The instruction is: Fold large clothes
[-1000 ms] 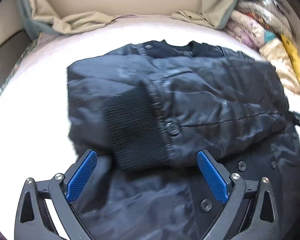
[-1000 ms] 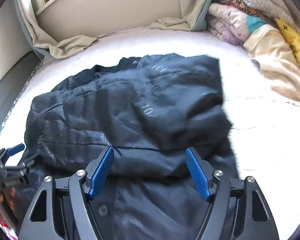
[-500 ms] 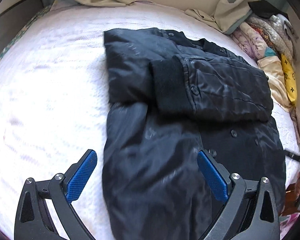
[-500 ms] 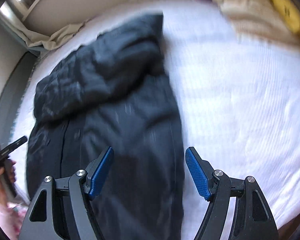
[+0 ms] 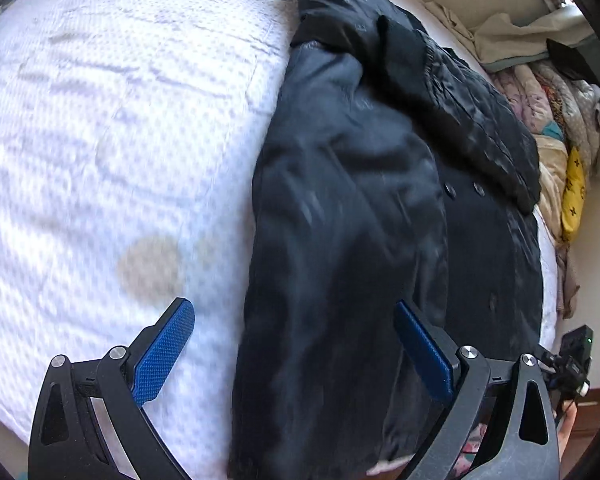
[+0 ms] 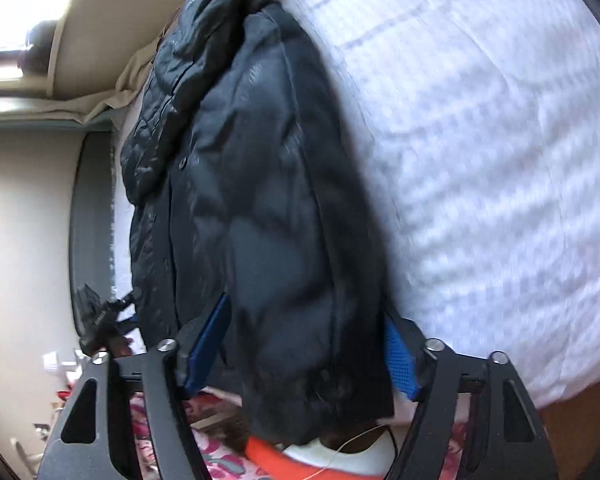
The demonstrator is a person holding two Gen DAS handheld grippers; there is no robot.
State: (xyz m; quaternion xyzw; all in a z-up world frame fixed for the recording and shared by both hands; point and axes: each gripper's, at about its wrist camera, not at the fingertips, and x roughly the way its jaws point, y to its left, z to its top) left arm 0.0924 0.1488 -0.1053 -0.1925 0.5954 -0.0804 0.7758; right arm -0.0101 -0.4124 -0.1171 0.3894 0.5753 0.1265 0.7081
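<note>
Pale lettering on the black jacket [image 5: 352, 208] is too blurred to read

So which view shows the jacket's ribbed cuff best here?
The left wrist view: the ribbed cuff lies in plain sight on the folded sleeve across the black jacket. In the right wrist view the jacket is blurred and no cuff can be made out.
</note>
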